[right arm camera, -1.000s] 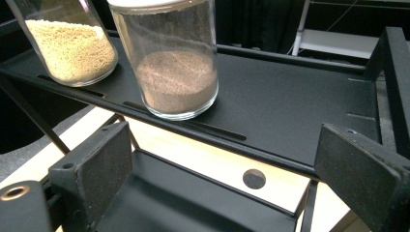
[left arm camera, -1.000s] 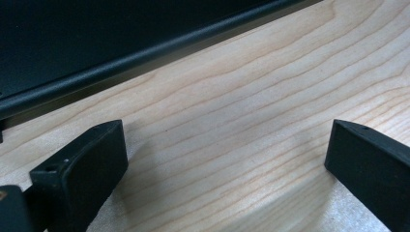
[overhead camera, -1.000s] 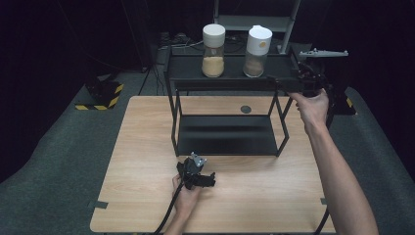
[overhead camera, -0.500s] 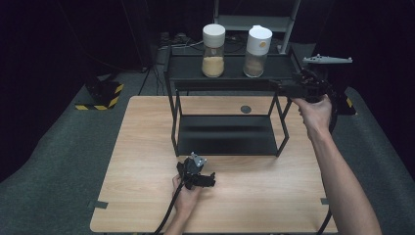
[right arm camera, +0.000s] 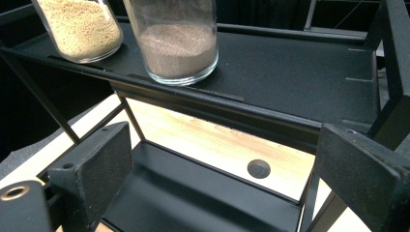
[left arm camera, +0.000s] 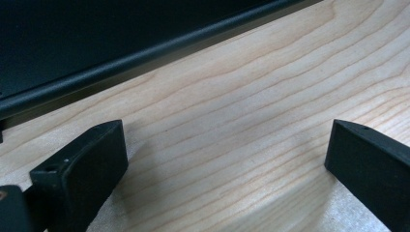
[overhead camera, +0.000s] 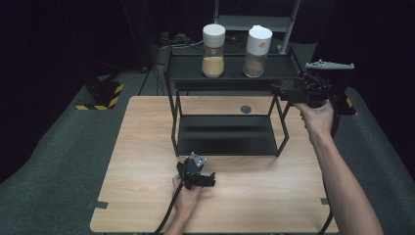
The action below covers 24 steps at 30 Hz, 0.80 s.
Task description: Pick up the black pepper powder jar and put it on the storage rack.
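Note:
A black two-level rack (overhead camera: pixel 230 73) stands at the back of the wooden table (overhead camera: pixel 147 147). On its top shelf are two white-lidded glass jars: one with yellow grains (overhead camera: pixel 213 51) (right arm camera: pixel 80 26), one with brown powder (overhead camera: pixel 256 46) (right arm camera: pixel 176 43). My right gripper (overhead camera: pixel 278 91) (right arm camera: pixel 222 169) is held in the air at the rack's right end, about level with the top shelf. It is open and empty, facing the jars. My left gripper (overhead camera: pixel 204 177) (left arm camera: pixel 222 159) rests low on the table in front of the rack, also open with nothing between its jaws.
The rack's lower shelf (overhead camera: pixel 225 134) (right arm camera: pixel 193 198) is bare, and its front edge (left arm camera: pixel 121 53) lies just beyond my left gripper. A dark round hole (overhead camera: pixel 245 109) (right arm camera: pixel 258 168) marks the table behind the rack. A black and yellow block (overhead camera: pixel 100 95) sits on the floor at left.
My right gripper has dropped a little and drifted slightly right beside the rack's top shelf. The left gripper has stayed where it was.

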Available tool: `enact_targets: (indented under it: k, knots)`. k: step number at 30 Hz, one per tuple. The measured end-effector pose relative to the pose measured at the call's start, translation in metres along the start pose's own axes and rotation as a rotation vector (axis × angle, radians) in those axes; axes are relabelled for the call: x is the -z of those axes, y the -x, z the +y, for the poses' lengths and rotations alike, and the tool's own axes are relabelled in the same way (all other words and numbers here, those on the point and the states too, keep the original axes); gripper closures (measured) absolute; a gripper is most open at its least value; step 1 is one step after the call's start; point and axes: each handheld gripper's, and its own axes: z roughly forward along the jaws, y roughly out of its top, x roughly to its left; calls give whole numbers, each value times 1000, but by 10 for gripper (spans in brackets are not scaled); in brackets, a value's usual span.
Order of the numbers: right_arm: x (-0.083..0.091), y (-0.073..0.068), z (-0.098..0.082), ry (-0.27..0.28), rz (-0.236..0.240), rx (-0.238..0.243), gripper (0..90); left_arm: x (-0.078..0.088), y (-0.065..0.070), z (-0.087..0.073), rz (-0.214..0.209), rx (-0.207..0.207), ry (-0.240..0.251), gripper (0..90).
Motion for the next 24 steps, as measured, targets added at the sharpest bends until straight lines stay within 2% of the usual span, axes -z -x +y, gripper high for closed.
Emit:
enact_targets:
  k: [24]
  knots:
    - [2,6,-21,-12,16,-8,61,0,0,0,-1,1,1,13]
